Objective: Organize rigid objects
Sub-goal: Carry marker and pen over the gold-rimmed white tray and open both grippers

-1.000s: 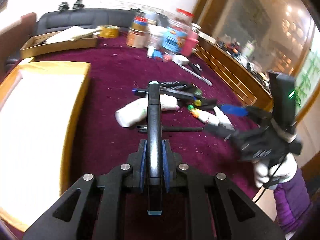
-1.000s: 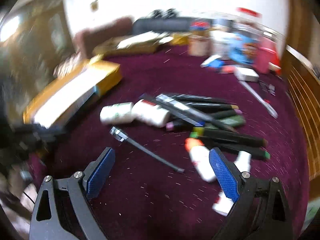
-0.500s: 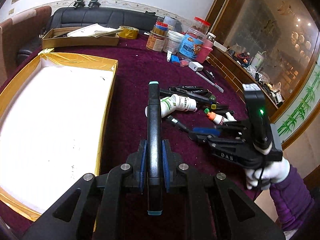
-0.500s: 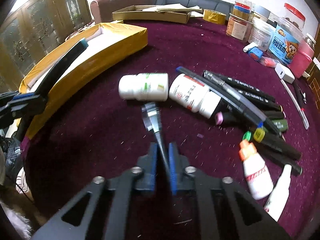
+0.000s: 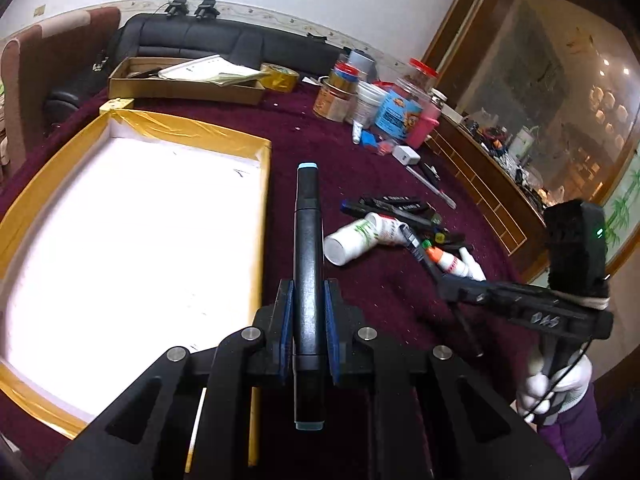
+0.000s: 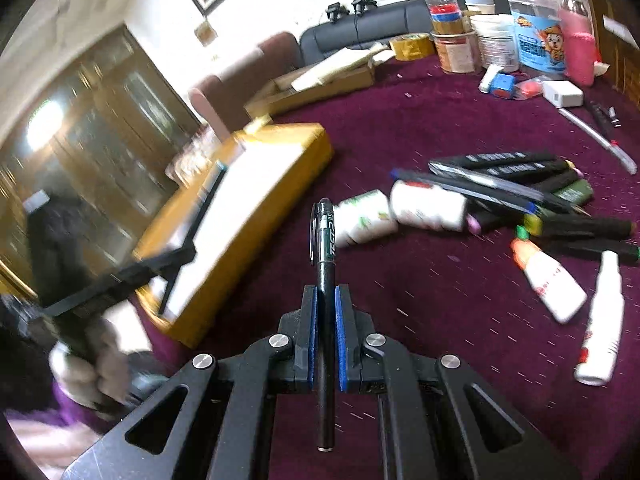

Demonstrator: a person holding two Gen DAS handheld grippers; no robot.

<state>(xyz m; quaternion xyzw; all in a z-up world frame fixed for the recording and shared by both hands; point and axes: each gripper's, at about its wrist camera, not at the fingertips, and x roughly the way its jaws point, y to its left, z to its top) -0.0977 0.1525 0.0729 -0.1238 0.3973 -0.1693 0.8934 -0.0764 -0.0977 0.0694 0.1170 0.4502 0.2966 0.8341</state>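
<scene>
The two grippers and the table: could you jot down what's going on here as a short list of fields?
left gripper: shut on a thick black marker with light blue ends
right gripper: shut on a thin black pen
tray: yellow-edged, white inside, to the left of the marker
still on the cloth: white bottles, a heap of dark markers, an orange-capped bottle
surface: dark red tablecloth

Desk (image 6: 440,304) is covered in fuzzy maroon cloth with lint specks, the tray (image 5: 262,184) looks like glossy yellow-taped cardboard with a matt white inside, and the marker (image 5: 307,248) and pen (image 6: 326,280) are smooth shiny black plastic.
</scene>
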